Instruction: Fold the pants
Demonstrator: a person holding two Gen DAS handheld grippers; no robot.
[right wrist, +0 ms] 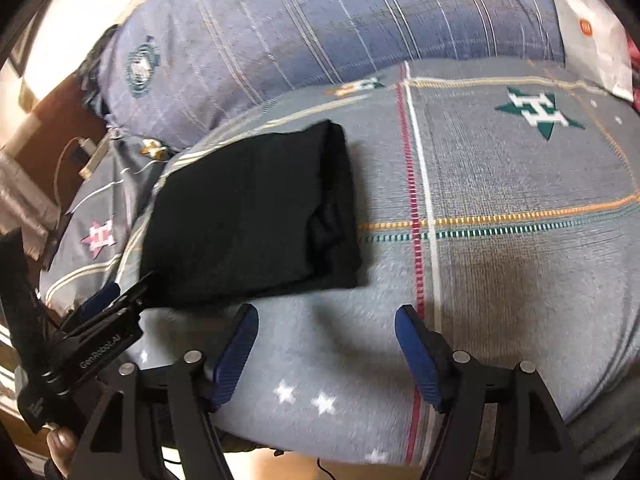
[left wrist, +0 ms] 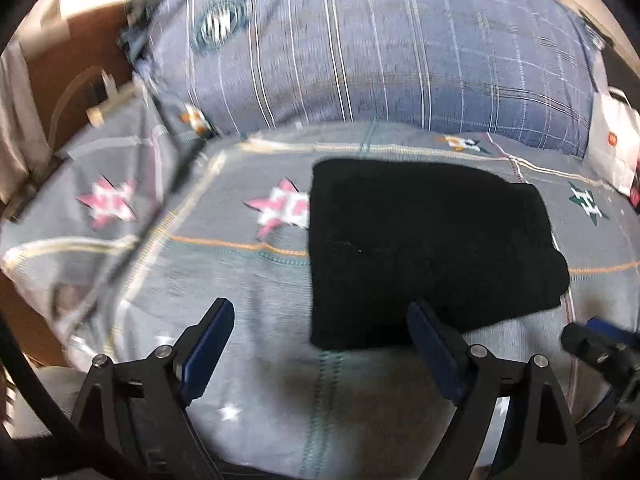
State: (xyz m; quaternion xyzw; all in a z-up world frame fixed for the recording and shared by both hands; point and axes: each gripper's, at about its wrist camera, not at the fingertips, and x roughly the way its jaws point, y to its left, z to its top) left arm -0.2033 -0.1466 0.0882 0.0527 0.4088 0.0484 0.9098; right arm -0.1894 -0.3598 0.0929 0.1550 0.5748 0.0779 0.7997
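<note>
Nearest the lens, at the bottom of the left wrist view, the left gripper (left wrist: 320, 344) is hovering with its blue fingers spread wide apart and holding nothing, its right-hand finger overlapping the near edge of the black pants (left wrist: 424, 252). The pants are lying as a compact folded rectangle on the grey star-patterned bedspread (left wrist: 248, 280), centre-right in that frame, with the blue checked pillow (left wrist: 380, 52) filling the top. In the right wrist view the right gripper (right wrist: 326, 344) is also standing wide open and empty at the bottom, and here the pants are sitting up and to the left of its fingers, not between them (a white bag (right wrist: 592, 36) is lying in the upper right corner). The bundle's longer side seems to be running away from both cameras. Judging by this, the left gripper is the nearer one, and the folding looks essentially done.
</note>
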